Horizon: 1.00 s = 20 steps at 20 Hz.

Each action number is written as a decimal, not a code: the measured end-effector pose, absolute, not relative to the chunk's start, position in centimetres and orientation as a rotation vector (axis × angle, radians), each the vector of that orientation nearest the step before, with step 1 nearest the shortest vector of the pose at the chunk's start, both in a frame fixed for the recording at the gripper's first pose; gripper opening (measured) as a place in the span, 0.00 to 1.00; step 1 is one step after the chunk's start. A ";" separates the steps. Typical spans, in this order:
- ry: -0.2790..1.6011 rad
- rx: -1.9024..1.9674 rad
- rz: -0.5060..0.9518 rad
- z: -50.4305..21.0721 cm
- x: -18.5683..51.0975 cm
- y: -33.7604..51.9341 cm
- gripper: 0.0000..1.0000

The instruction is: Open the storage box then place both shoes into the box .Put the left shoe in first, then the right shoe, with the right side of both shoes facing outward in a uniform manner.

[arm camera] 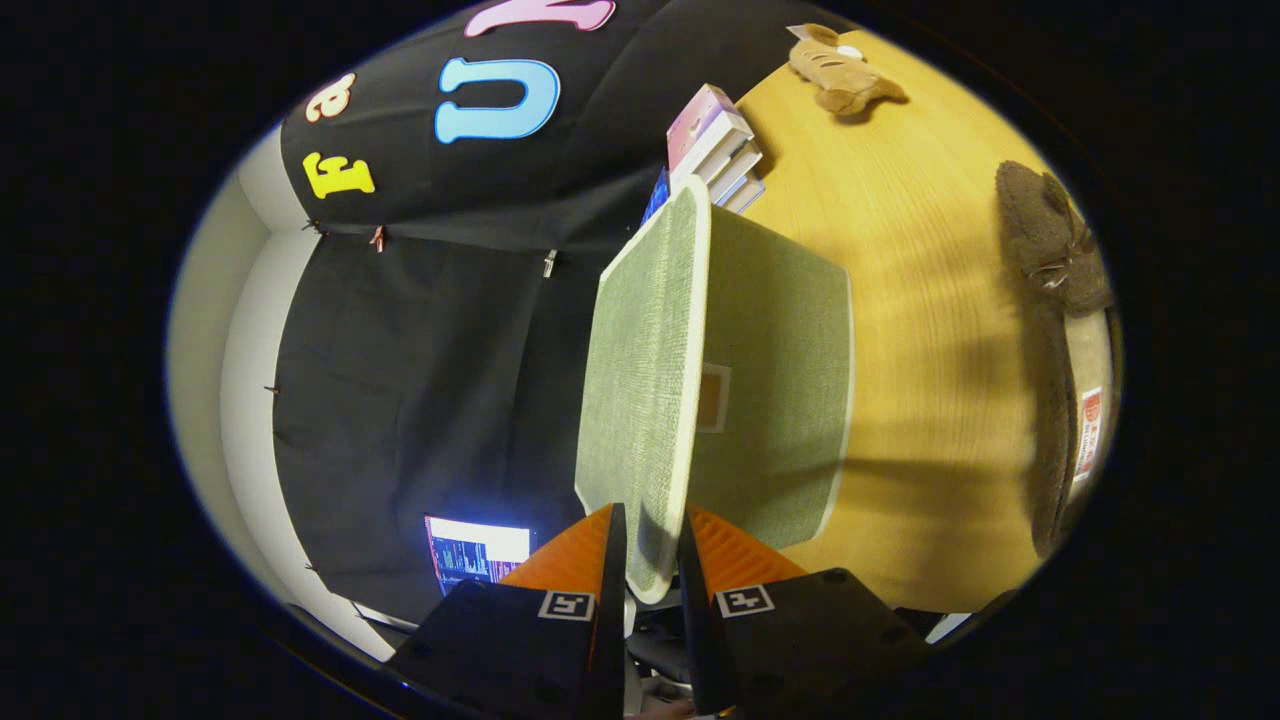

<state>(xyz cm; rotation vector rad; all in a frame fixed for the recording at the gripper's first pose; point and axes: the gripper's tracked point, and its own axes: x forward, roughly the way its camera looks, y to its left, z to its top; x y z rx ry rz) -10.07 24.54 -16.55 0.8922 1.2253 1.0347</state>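
The green fabric storage box [780, 400] with white trim stands on the wooden table [930, 300], a small label pocket [713, 398] on its side. Its lid [640, 380] runs forward from my fingers, and my gripper [650, 525] is shut on the lid's near edge, one finger on each face. The whole view is rolled sideways, with the table standing upright beside the box. Two brown furry shoes lie on the table beyond the box: one [1050, 235] with a bow on top, the other [1062, 440] on its side with a labelled sole showing.
A stack of books [715, 150] sits behind the box against the black cloth wall. A tan plush toy [840, 70] lies on the table further off. A lit screen [480, 550] glows low beside my fingers.
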 end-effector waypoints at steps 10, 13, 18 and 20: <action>1.178 0.852 0.992 -13.6 -9.9 27.2 0.06; 1.205 0.860 0.962 -11.0 -9.8 28.2 0.06; 1.158 0.814 1.000 -4.6 -9.5 32.9 0.06; 1.148 0.792 1.020 -2.4 -9.6 35.8 0.06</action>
